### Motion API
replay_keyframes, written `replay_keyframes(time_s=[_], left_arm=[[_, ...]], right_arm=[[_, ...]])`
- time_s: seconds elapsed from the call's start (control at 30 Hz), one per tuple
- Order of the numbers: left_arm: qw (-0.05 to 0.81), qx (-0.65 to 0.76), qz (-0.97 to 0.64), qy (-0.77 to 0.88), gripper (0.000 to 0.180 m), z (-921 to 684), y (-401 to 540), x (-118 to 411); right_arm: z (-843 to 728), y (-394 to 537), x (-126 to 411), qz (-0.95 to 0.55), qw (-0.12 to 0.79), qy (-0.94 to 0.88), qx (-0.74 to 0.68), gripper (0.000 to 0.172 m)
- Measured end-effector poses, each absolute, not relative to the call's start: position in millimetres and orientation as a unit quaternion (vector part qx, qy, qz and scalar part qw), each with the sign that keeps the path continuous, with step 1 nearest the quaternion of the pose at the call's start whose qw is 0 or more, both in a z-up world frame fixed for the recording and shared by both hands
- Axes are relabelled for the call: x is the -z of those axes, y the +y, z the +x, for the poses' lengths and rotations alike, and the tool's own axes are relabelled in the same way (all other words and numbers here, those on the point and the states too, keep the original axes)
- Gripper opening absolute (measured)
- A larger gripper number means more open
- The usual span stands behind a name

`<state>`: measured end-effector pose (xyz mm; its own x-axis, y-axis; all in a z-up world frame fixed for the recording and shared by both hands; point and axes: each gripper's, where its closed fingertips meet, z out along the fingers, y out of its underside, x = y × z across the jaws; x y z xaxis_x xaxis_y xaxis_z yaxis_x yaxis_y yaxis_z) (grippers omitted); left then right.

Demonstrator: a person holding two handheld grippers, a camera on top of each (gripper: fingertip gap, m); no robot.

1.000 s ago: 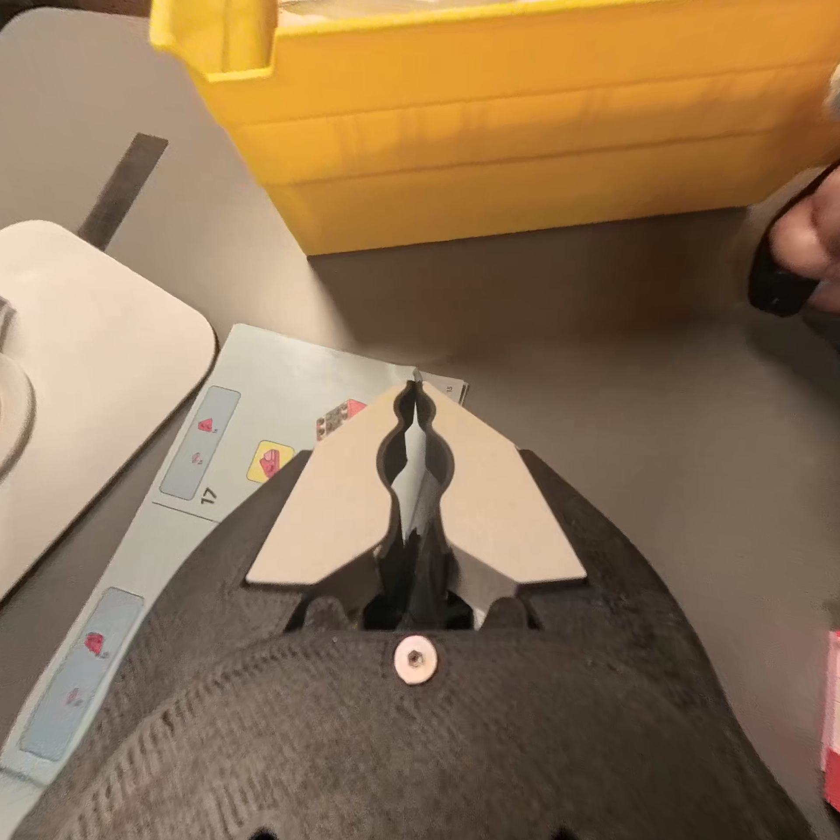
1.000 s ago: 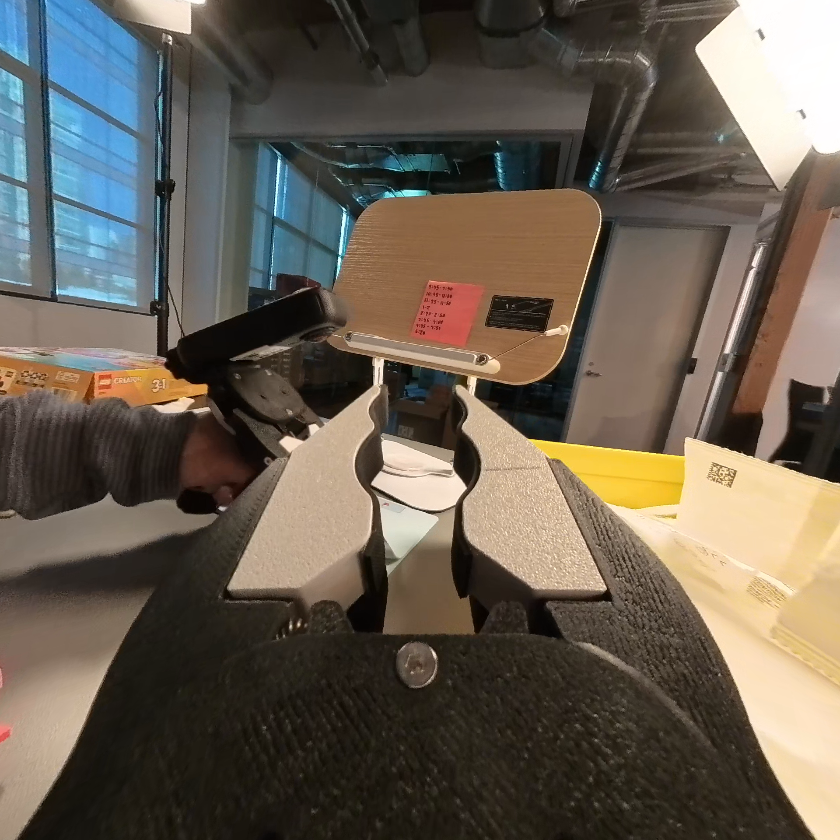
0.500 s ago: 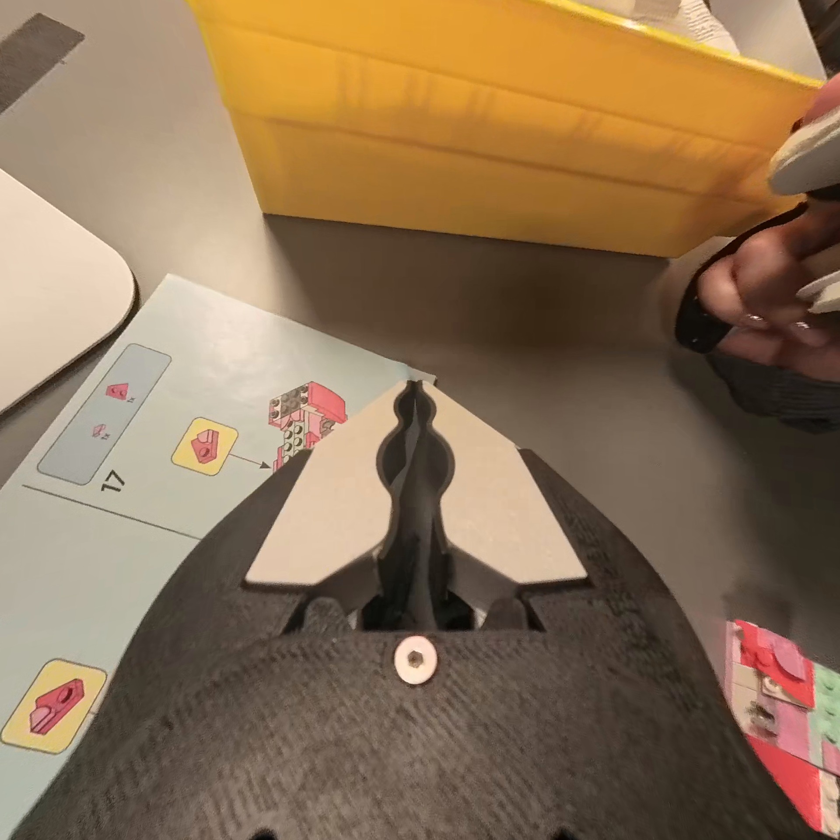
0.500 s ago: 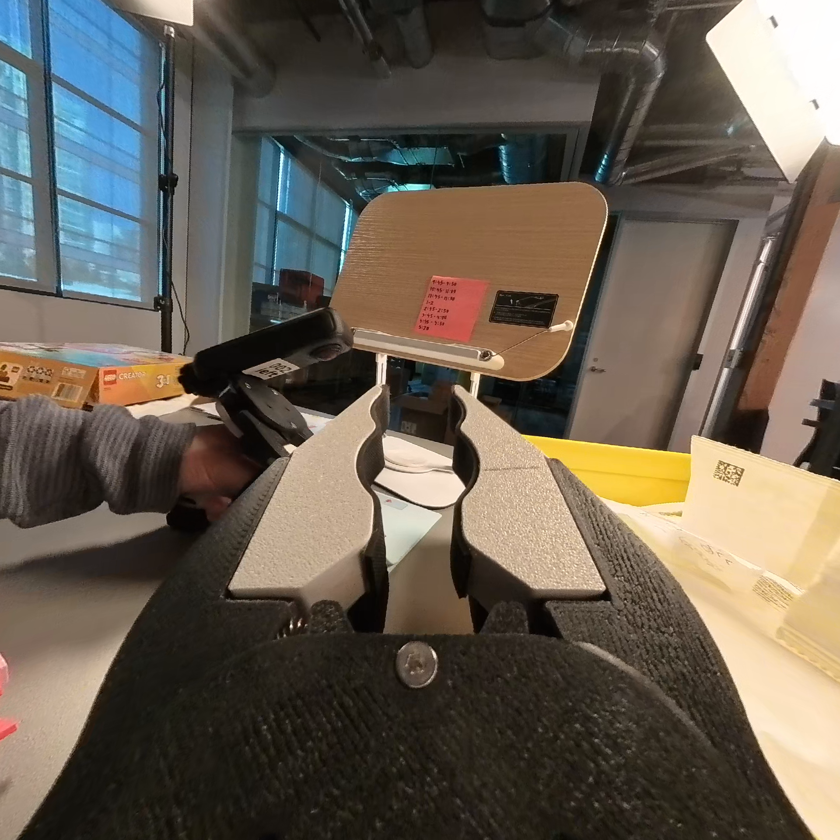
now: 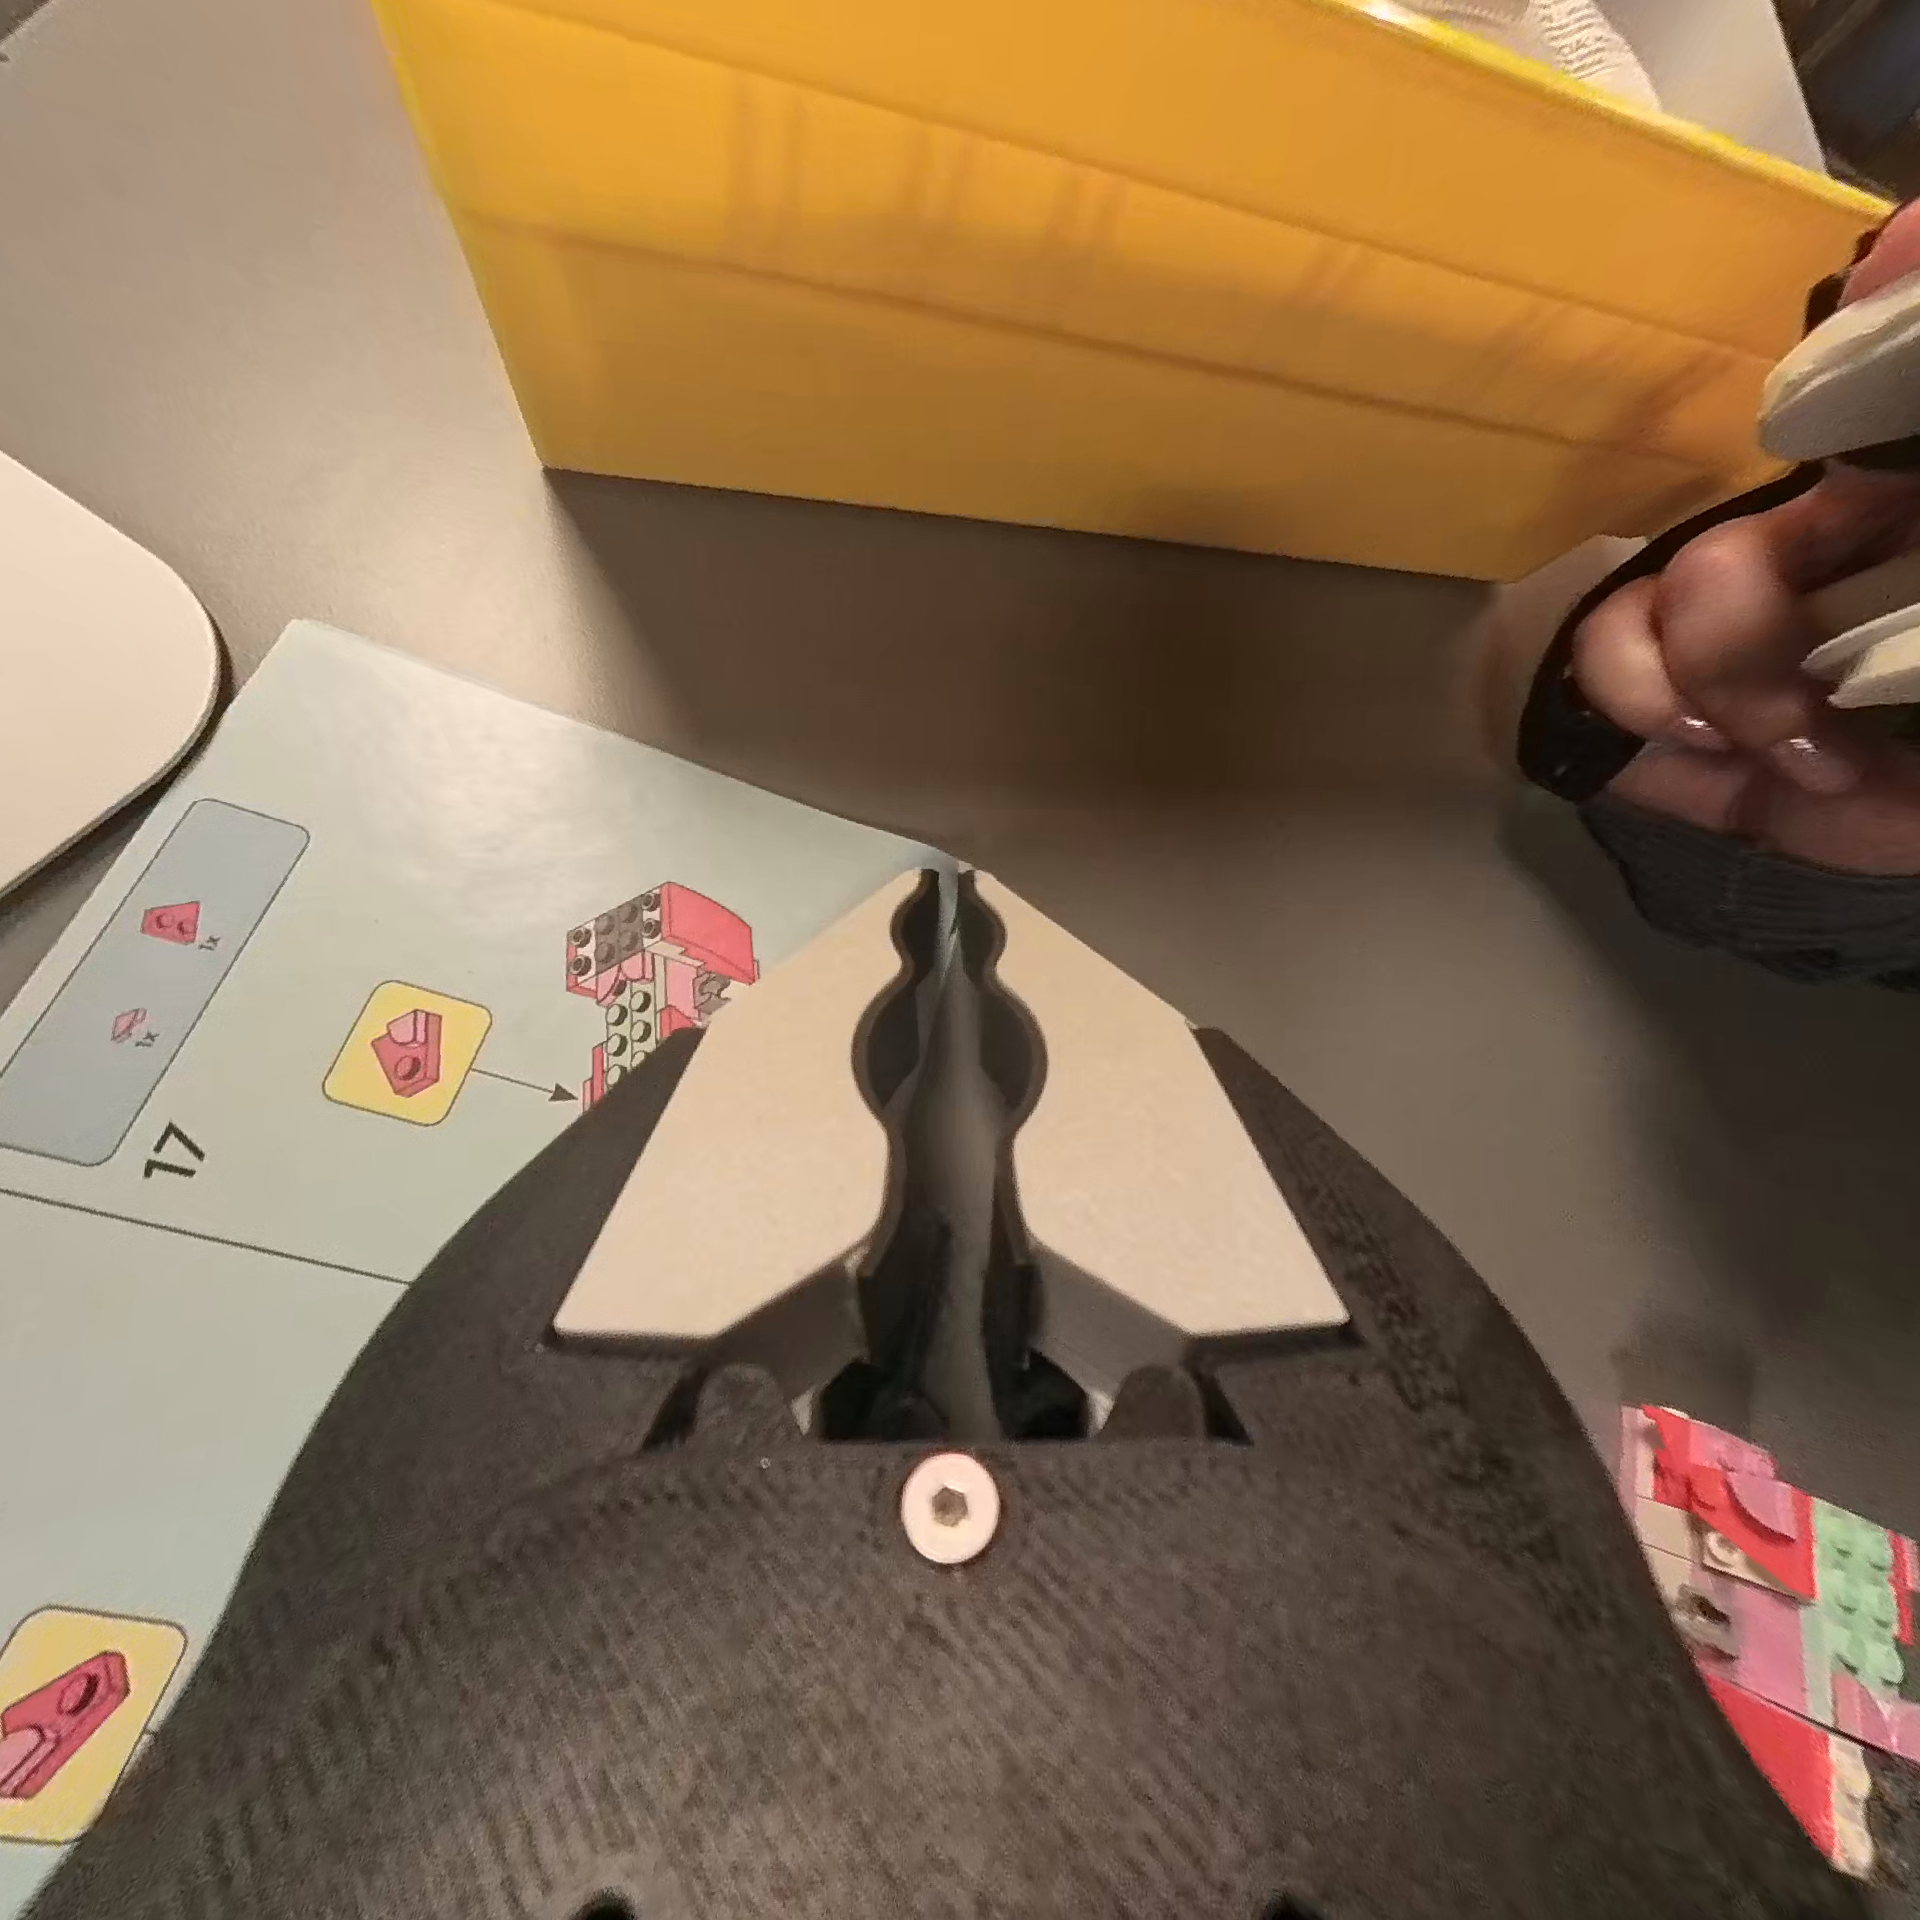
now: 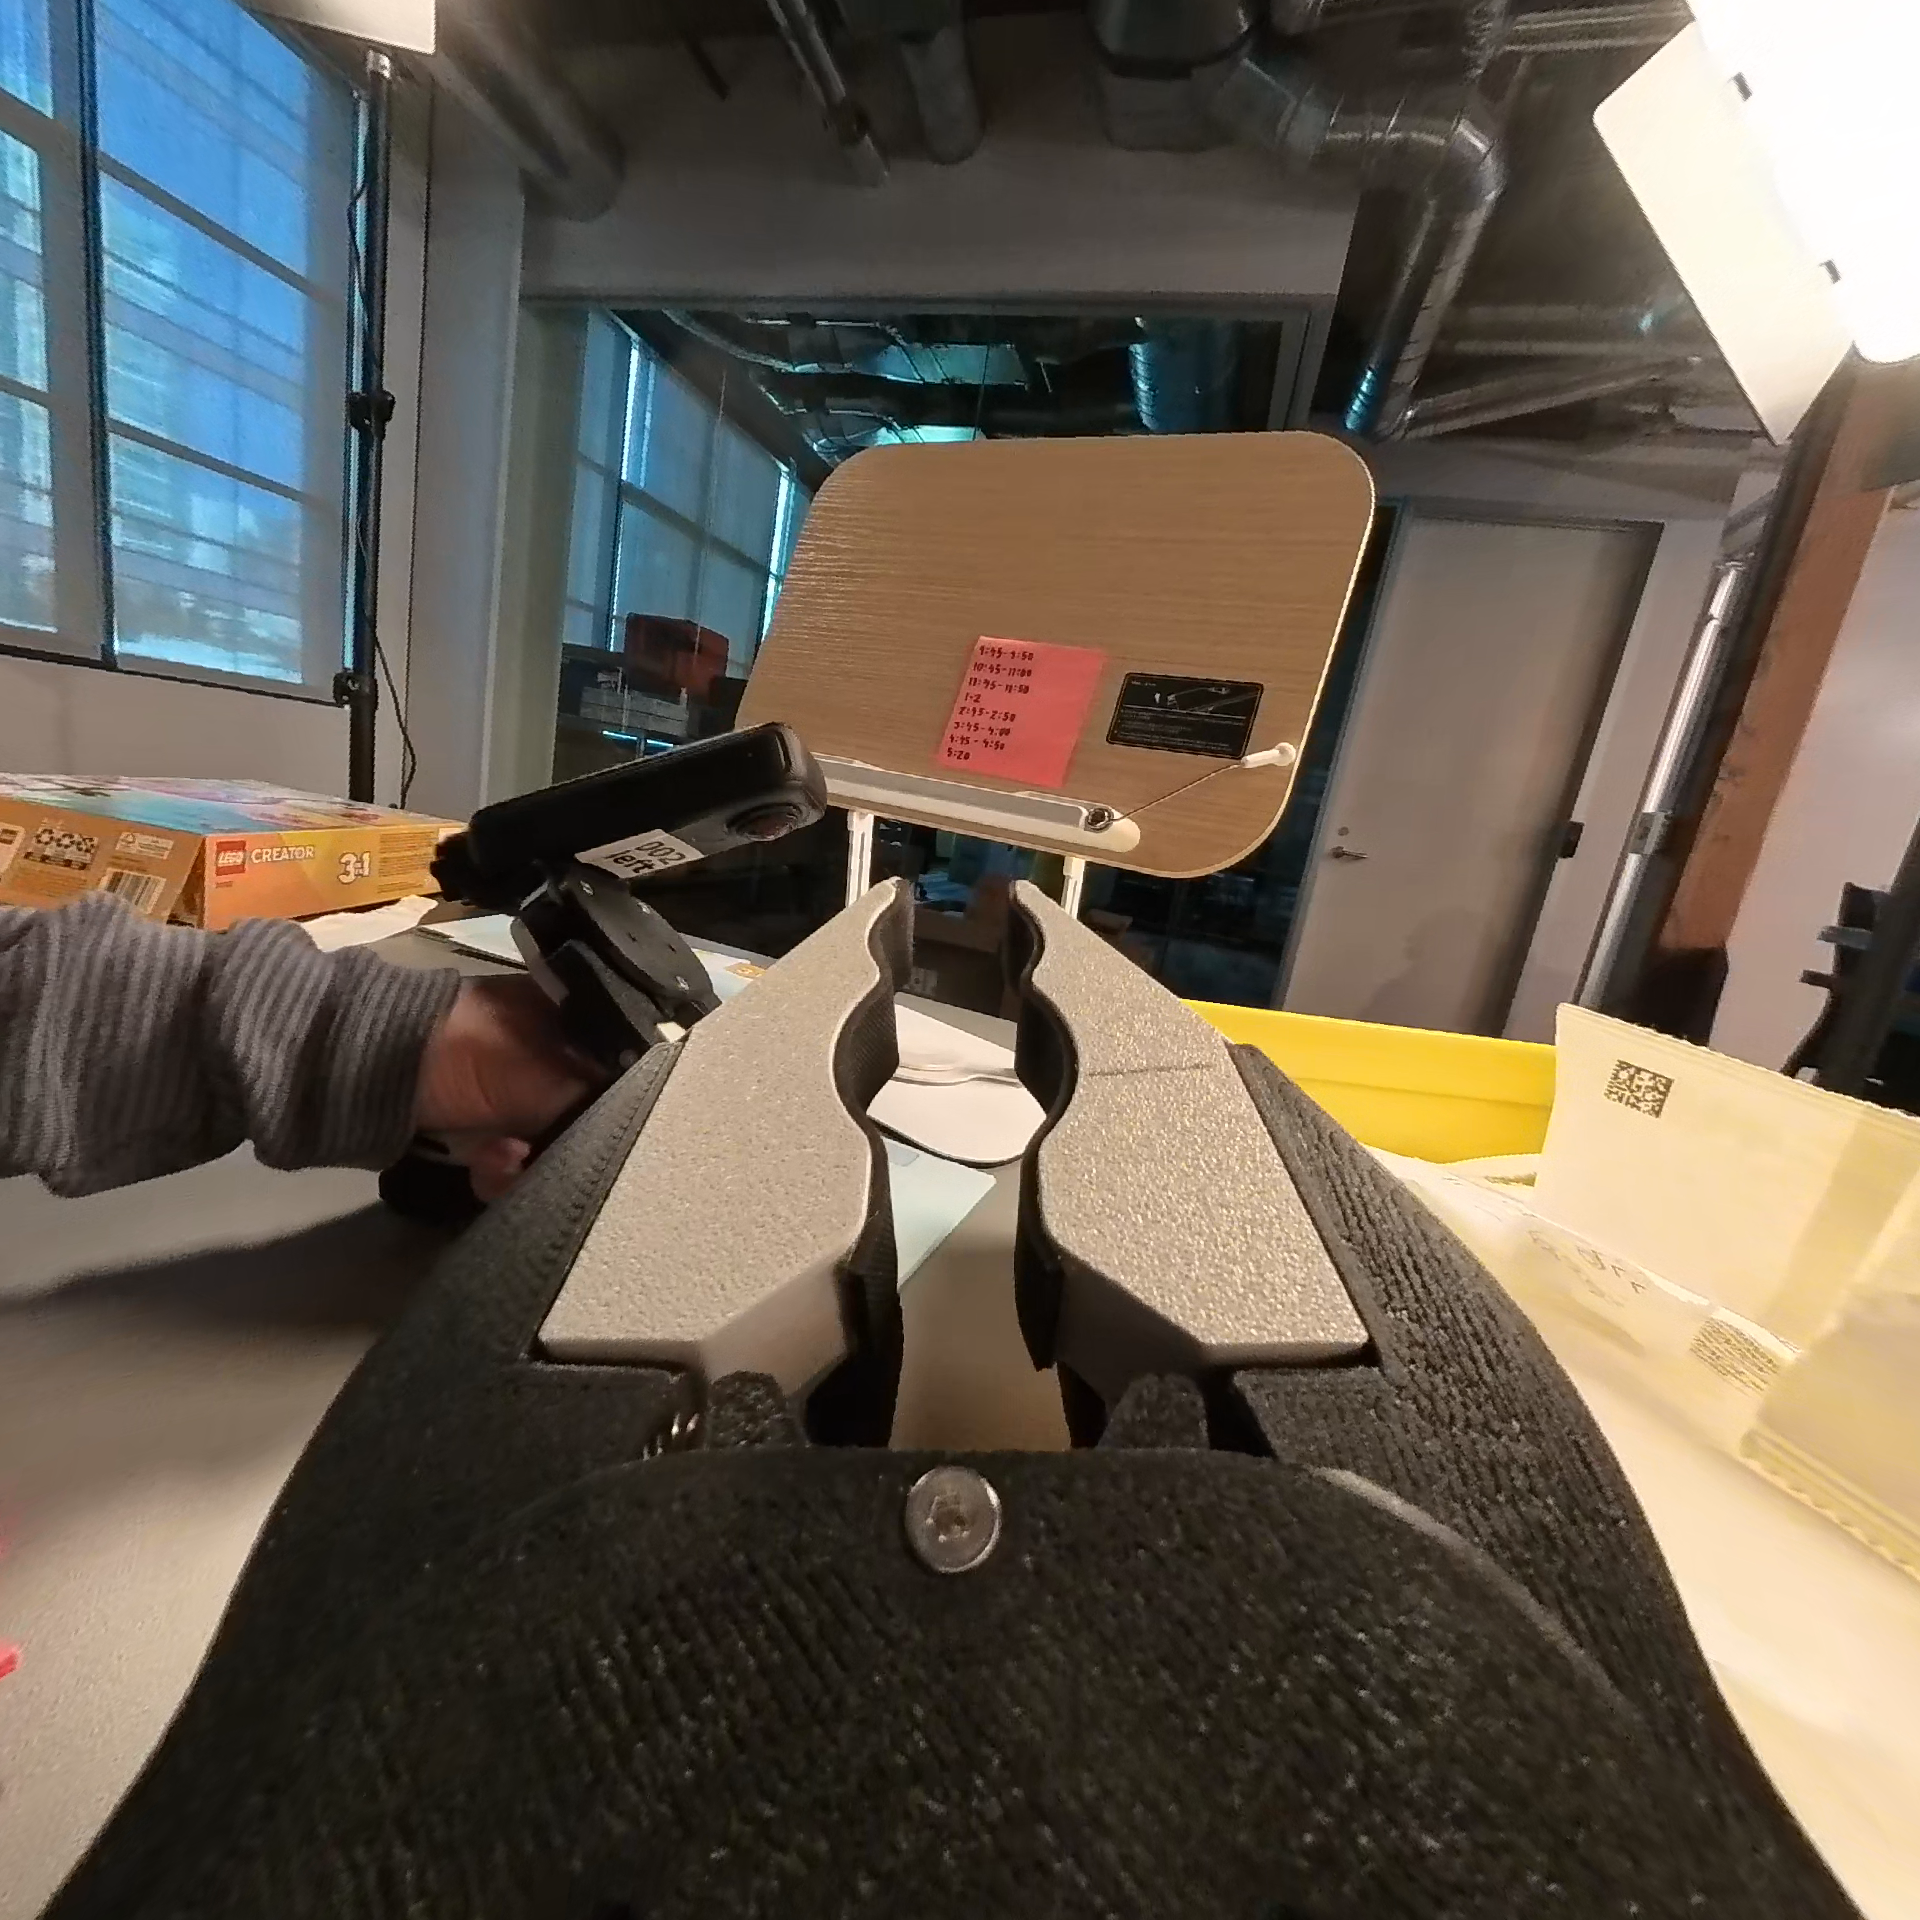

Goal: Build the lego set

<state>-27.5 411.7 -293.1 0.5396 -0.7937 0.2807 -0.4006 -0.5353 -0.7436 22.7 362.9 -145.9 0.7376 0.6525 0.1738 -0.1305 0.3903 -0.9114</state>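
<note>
Pale blue paper, the corner of an open brick-building instruction booklet [image 5: 436, 831], sits pinched between the fingertips of the left gripper [image 5: 943, 883]; its tan fingers [image 5: 790, 1122] are clenched on the sheet, which runs back through the narrow slit between them. The rest of the booklet lies flat on the grey table [image 5: 1299, 1039] to the left, so the grip at the corner looks suited to lifting or turning a page.

Far of the booklet stands a yellow plastic bin [image 5: 935, 291], and a white rounded board [image 5: 73, 665] lies at the far left. A partly built pink, red and green brick model [image 5: 1787, 1621] rests at the near right, within easy reach.

Off to the right, a hand [image 5: 1756, 707] grips the handle of the other tool. The right gripper [image 6: 958, 904] is raised and points across the room at a tilted wooden book stand [image 6: 1060, 644] bearing a pink note; its grey fingers [image 6: 748, 1143] stand apart with nothing between them. Clear bags [image 6: 1714, 1195] fill the bin on its right.
</note>
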Motion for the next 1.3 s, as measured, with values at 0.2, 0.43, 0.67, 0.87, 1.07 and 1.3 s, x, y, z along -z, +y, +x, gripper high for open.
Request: replay_keyframes(time_s=[0.2, 0.43, 0.67, 0.87, 1.07, 1.3], left_arm=[[0.308, 0.324, -0.819, 0.359, 0.002, -27, 412, 293], [0.291, 0.34, -0.821, 0.356, 0.0, -27, 409, 294], [0.285, 0.353, -0.821, 0.347, 0.0, -27, 410, 293], [0.276, 0.368, -0.82, 0.34, 0.0, -26, 409, 292], [0.274, 0.372, -0.82, 0.338, 0.0, -27, 409, 292], [0.357, 0.239, -0.809, 0.401, 0.038, -33, 419, 291]], right_arm=[[22, 363, 146, -0.494, 0.789, -0.266, -0.25, 0.015], [21, 362, 147, -0.494, 0.788, -0.268, -0.251, 0.015], [21, 362, 147, -0.496, 0.786, -0.269, -0.252, 0.015], [20, 362, 148, -0.495, 0.786, -0.272, -0.252, 0.015], [19, 362, 148, -0.495, 0.785, -0.274, -0.252, 0.015], [19, 361, 147, -0.494, 0.787, -0.273, -0.25, 0.015]])
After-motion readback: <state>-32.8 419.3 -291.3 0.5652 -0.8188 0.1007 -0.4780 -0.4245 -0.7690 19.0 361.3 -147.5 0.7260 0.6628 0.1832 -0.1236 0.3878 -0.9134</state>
